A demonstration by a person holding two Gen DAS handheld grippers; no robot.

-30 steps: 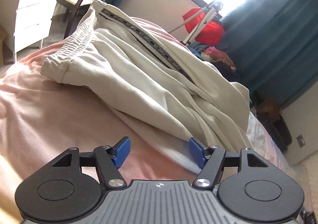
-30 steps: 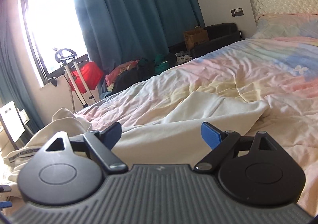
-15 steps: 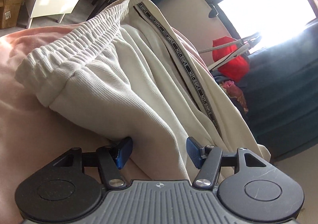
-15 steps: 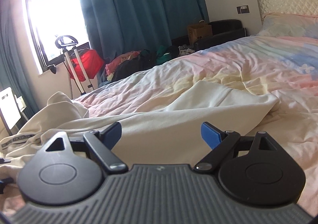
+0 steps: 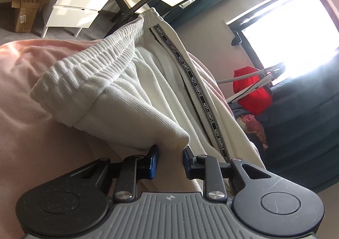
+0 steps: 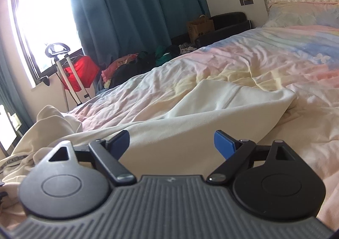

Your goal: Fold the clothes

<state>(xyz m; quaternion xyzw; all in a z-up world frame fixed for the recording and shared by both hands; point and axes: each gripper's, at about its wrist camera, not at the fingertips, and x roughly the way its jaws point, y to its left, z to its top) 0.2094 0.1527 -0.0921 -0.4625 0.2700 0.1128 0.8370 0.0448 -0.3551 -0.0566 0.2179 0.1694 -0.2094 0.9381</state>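
Pastel bedspread (image 6: 243, 65), teal curtains (image 6: 131, 6), red bag (image 6: 81, 71), cardboard box (image 5: 25, 14)

Right tool (image 6: 171, 143) spread wide over cream trousers (image 6: 190, 124), pastel bed (image 6: 264, 59) beyond, red bag (image 6: 81, 71) at ten o'clock, teal curtains (image 6: 131, 6) at twelve.

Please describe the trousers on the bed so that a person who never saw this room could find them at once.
Start at the bed with its pastel cover. The trousers lie across its near end, one leg reaching toward the pillow. They are cream, with a ribbed elastic waistband and a dark side stripe printed NOT-SIMPLE; the left gripper pinches a fold of them.
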